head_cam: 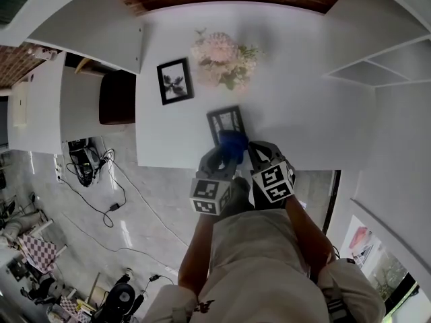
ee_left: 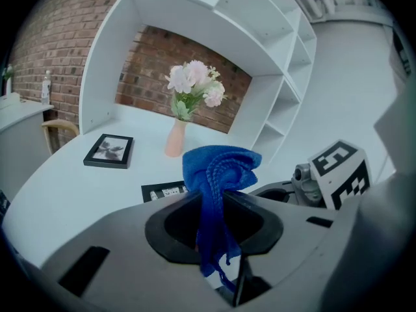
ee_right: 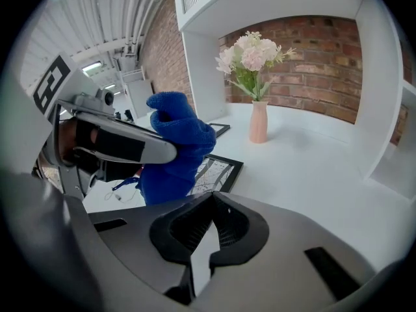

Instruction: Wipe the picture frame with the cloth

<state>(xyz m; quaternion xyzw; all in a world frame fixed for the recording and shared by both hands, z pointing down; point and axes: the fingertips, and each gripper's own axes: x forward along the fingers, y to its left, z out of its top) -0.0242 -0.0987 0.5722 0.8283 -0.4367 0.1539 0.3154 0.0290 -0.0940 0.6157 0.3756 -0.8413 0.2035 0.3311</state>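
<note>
The left gripper (ee_left: pixel 218 197) pinched the blue cloth (ee_left: pixel 220 168) between its fingers; the right gripper's (ee_right: pixel 211 201) fingers were closed, empty; the picture frame (head_cam: pixel 225 121) lay just beyond them.

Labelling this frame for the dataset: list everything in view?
picture frames: 2, black, flat on desk; one far left, other by the cloth
cloth: 1, blue, in left tongs
vase of flowers: 1, pink, back of desk
desk: 1, white
chair: 1, dark brown, left of desk
cables: black, on floor
left tongs: grey, shut on cloth
right tongs: grey, shut, empty
</note>
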